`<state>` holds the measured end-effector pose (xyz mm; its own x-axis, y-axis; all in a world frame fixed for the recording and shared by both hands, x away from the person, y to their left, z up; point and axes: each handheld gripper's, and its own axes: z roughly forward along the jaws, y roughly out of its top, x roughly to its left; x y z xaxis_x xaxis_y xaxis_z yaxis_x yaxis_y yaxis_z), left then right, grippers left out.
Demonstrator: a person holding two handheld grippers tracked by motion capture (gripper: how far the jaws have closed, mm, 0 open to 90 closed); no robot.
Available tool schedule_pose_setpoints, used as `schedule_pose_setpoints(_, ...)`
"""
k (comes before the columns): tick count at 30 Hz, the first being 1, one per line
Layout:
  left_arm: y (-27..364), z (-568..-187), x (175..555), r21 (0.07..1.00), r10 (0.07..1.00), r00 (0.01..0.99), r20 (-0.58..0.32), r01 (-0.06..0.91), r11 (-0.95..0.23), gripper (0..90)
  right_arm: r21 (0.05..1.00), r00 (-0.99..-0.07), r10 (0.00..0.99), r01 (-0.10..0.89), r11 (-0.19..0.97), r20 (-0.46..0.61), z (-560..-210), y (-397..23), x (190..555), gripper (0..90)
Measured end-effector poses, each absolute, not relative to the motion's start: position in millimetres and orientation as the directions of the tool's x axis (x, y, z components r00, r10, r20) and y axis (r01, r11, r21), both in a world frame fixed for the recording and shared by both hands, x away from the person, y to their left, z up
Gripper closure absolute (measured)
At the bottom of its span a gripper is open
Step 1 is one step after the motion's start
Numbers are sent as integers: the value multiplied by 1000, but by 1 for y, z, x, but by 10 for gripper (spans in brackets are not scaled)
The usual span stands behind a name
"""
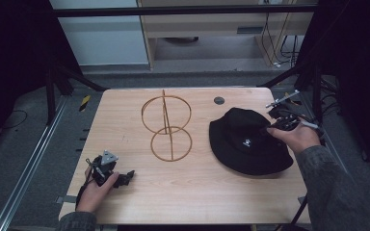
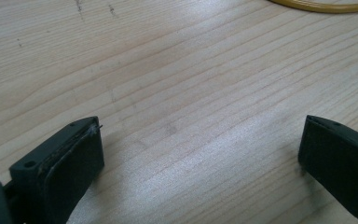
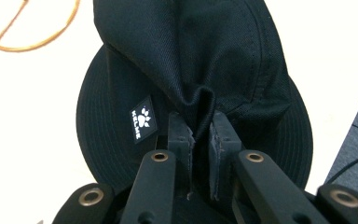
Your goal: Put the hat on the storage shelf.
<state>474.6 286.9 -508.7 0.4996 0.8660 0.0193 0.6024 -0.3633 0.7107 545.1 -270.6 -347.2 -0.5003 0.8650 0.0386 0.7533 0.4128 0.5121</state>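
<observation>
My right tool is clenched on a pinch of the hat, a fold of black crown cloth caught between its pads. The hat sits on the right half of the worktop, brim flat, white paw label facing me. The wire stand lies at about 9 o'clock from the hat, near but apart, its double-ring frame running 12 to 6 with the far ring standing upright. That is the bearing the next move turns on, I judge: lift the hat, carry it toward 9 o'clock and over the top ring. My left tool rests released at the worktop's 7 o'clock corner, jaws wide over bare wood, well away from the hat. Right hand is clearly the nearer one.
</observation>
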Motion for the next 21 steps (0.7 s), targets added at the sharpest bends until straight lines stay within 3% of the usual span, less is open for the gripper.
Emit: schedule_pose_setpoints(21, 287, -509, 475, 714, 867, 499, 19, 600, -361, 0, 517, -574, 819, 697, 497, -15, -277, -267, 530, 818)
